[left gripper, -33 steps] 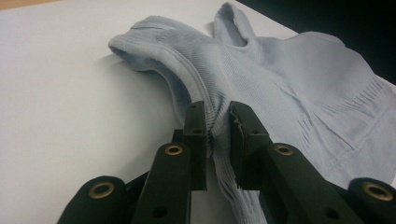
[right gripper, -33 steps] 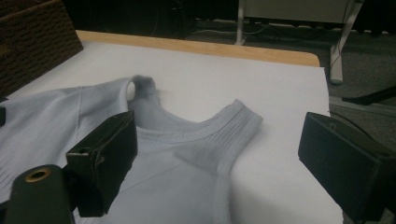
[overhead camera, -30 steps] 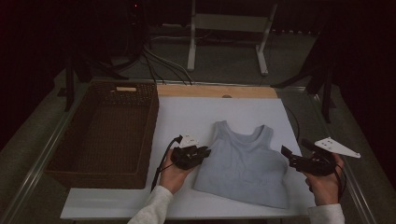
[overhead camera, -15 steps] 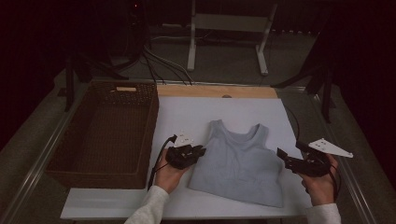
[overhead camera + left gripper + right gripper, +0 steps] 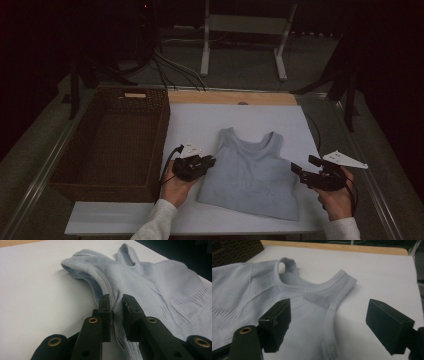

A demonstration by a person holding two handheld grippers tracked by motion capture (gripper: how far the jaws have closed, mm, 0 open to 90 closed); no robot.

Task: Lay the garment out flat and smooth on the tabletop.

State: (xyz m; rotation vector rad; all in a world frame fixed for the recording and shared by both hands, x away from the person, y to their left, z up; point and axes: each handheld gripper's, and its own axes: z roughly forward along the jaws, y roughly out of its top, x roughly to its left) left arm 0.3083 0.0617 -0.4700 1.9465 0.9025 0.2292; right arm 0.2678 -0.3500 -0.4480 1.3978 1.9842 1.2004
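Two tongs work at one pale blue tank top (image 5: 254,172), which lies flat on the white worktop (image 5: 200,120), neck toward the far edge, just right of the brown wicker basket (image 5: 112,142). From the high view the left tongs (image 5: 209,162) sit at the garment's left side seam and the right tongs (image 5: 295,170) at its right edge, each in a hand coming up from the bottom; how the jaws stand is hard to read from up there.

The left gripper view settles it for that side: the left tongs (image 5: 117,308) are pinched nearly closed on the top's side edge below the armhole, a ridge of ribbed cloth squeezed up between the two black jaws.

The right gripper view shows what the high view cannot: the right tongs (image 5: 328,315) stand wide, their jaws having just been closing a little, with the ribbed armhole edge lying on the worktop between them and neither pad pressing on it. This view also takes in the wooden strip (image 5: 337,247) along the worktop's far edge and a corner of the basket (image 5: 234,250).
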